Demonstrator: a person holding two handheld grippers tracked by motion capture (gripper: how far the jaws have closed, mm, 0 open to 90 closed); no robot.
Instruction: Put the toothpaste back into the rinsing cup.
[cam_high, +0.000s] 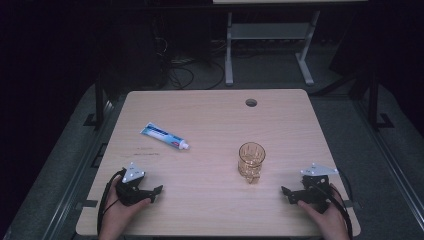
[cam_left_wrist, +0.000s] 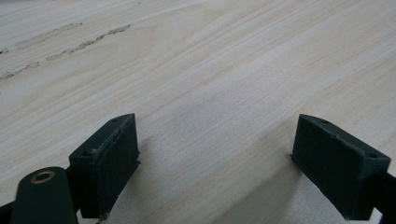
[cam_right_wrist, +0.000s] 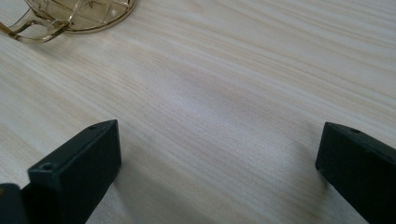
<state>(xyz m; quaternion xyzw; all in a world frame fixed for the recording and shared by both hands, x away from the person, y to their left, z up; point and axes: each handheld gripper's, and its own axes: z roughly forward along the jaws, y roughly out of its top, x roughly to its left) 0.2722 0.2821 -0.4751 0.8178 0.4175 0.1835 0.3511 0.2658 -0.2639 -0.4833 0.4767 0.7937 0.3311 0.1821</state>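
Both grippers rest low on the near part of the table (cam_high: 210, 210), one at each front corner, and neither holds anything. The left gripper (cam_high: 156, 192) has its jaws spread wide over bare wood, as its own view (cam_left_wrist: 215, 154) confirms; the right gripper (cam_high: 286, 194) likewise stands with its jaws apart and nothing between them (cam_right_wrist: 219, 163).

The things nearest to them are a glass mug (cam_high: 251, 161), amber and ribbed, standing upright a little right of the middle, and a toothpaste tube (cam_high: 164, 136) lying flat toward the left side, cap end pointing toward the mug. The two are well apart. In the right gripper view the mug's base and handle (cam_right_wrist: 70, 16) sit at the upper left, near but not between the jaws.

The mug looks like the riskier of the two. It is tall for its base and smooth, so a jaw that comes in from the side and strikes it high would likely tip it or push it across the wood; hard pads on glass may also slip if the grip lands on the curved ribs rather than squarely. The handle faces the person, and a jaw could catch it and turn the mug.

The tube lies low, so jaws coming down on it may scrape the table or pinch only an edge, and a tight squeeze would likely dent it or force paste toward the cap
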